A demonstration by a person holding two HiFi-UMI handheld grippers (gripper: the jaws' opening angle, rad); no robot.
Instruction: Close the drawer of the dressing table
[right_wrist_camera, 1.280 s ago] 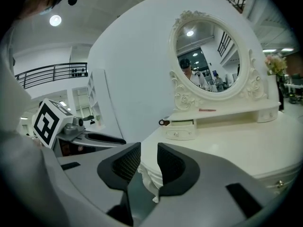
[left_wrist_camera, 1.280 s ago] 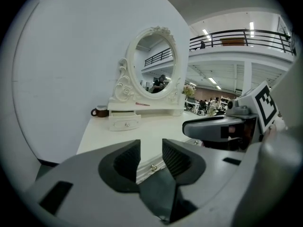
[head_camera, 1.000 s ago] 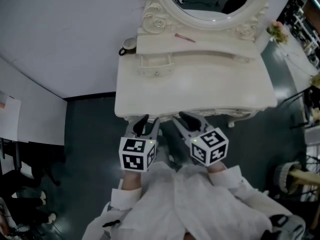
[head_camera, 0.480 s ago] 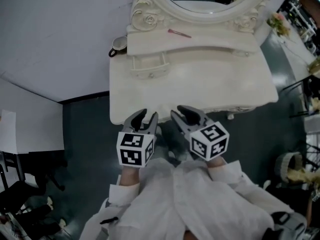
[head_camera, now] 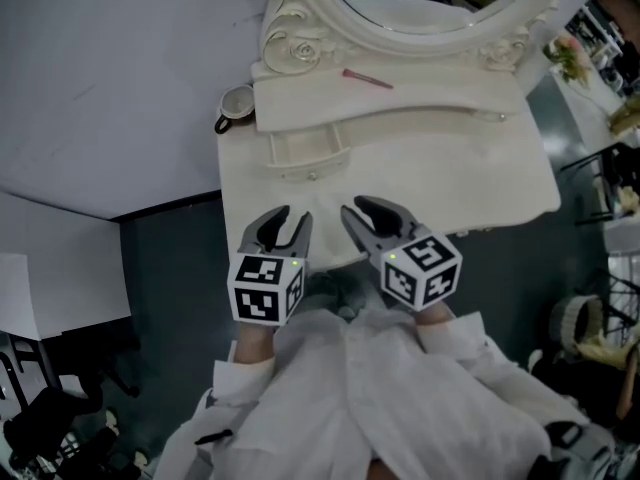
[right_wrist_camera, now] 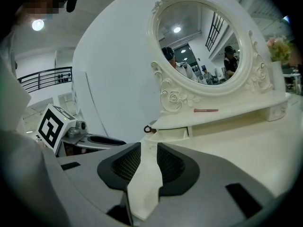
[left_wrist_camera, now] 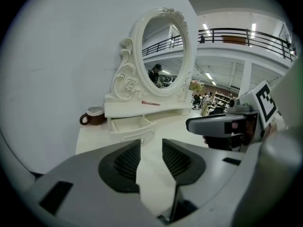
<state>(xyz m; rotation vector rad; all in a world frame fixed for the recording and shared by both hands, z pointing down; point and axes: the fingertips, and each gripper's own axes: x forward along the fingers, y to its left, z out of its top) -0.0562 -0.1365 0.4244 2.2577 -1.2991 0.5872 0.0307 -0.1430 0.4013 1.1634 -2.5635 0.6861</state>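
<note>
The fingers of the left gripper are standing apart with nothing between them, and the fingers of the right gripper are also standing apart and empty. Both are hovering over the front edge of the counter. The small drawer is sitting pulled out under the shelf, near the mug. It is looking light and stiff, so pushing flat on its front, beside the little knob, should be enough.
</note>
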